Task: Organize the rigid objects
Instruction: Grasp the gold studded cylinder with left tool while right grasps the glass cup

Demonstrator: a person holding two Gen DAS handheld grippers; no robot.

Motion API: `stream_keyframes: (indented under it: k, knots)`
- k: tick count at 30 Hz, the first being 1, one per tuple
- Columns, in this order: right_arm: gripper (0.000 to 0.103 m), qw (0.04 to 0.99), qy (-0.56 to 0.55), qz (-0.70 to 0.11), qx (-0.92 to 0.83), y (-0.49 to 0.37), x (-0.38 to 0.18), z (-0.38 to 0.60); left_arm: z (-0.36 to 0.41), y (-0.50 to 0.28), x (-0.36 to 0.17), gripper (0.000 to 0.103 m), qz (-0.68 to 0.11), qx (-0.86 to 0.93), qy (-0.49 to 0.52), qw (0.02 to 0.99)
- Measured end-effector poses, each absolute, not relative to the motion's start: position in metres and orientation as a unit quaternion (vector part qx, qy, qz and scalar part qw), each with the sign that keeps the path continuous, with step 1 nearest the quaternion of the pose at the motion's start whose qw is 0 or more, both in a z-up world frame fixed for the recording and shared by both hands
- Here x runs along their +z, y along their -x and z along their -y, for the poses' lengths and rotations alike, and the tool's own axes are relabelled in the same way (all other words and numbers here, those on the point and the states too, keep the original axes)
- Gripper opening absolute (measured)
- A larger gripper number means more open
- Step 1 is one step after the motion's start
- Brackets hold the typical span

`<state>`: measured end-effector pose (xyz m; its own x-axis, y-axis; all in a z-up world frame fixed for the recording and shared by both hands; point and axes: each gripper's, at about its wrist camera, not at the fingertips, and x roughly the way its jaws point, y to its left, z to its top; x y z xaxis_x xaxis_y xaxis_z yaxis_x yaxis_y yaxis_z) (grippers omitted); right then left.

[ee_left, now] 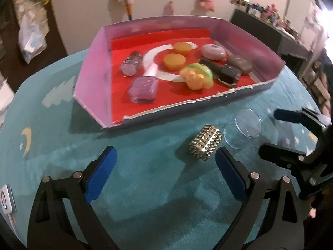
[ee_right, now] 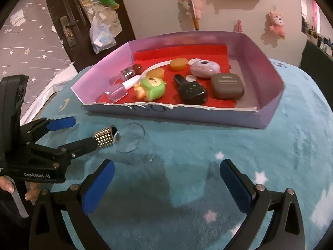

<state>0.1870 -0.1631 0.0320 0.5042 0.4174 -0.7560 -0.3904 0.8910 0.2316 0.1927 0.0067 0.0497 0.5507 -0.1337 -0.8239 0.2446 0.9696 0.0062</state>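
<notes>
A gold studded cylinder (ee_left: 205,143) lies on the teal cloth just beyond the right fingertip of my open left gripper (ee_left: 166,173), not held. Beside it rests a clear glass dish (ee_left: 243,131), (ee_right: 131,138). The right wrist view shows the cylinder (ee_right: 105,138) at the tip of the left gripper (ee_right: 83,132). My right gripper (ee_right: 166,179) is open over bare cloth, to the right of the dish (ee_left: 269,133). Behind stands a pink-walled box (ee_left: 91,66), (ee_right: 260,62) with a red floor. It holds nail polish bottles, orange cups, a green toy (ee_right: 153,88) and a brown case (ee_right: 226,88).
The box's near wall (ee_left: 187,104) is low and torn. A teal cloth with moons and stars (ee_right: 249,145) covers the round table. A dark door (ee_right: 68,31) with a hanging plastic bag and a wall with plush toys (ee_right: 275,24) lie beyond the table.
</notes>
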Motion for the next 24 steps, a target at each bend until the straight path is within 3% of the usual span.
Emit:
stream_keyframes:
  k: [9, 11, 16, 21, 23, 24]
  knots:
    - [0.095, 0.850, -0.015, -0.442, 0.285, -0.198, 0.030, 0.159, 0.008, -0.193, 0.053, 0.094, -0.444, -0.147, -0.113, 0.877]
    - [0.093, 0.847, -0.012, -0.441, 0.295, -0.200, 0.030, 0.157, 0.010, -0.194, 0.053, 0.082, -0.445, -0.156, -0.118, 0.874]
    - [0.083, 0.843, 0.001, -0.439, 0.311, -0.203, 0.030, 0.151, 0.015, -0.200, 0.049, 0.068, -0.455, -0.176, -0.121, 0.865]
    - [0.081, 0.840, 0.014, -0.435, 0.325, -0.205, 0.030, 0.145, 0.018, -0.204, 0.043, 0.052, -0.466, -0.200, -0.110, 0.855]
    - [0.071, 0.838, 0.018, -0.433, 0.333, -0.206, 0.029, 0.143, 0.018, -0.205, 0.042, 0.045, -0.467, -0.204, -0.107, 0.854]
    - [0.070, 0.837, 0.018, -0.433, 0.335, -0.206, 0.029, 0.142, 0.019, -0.205, 0.041, 0.043, -0.468, -0.206, -0.105, 0.853]
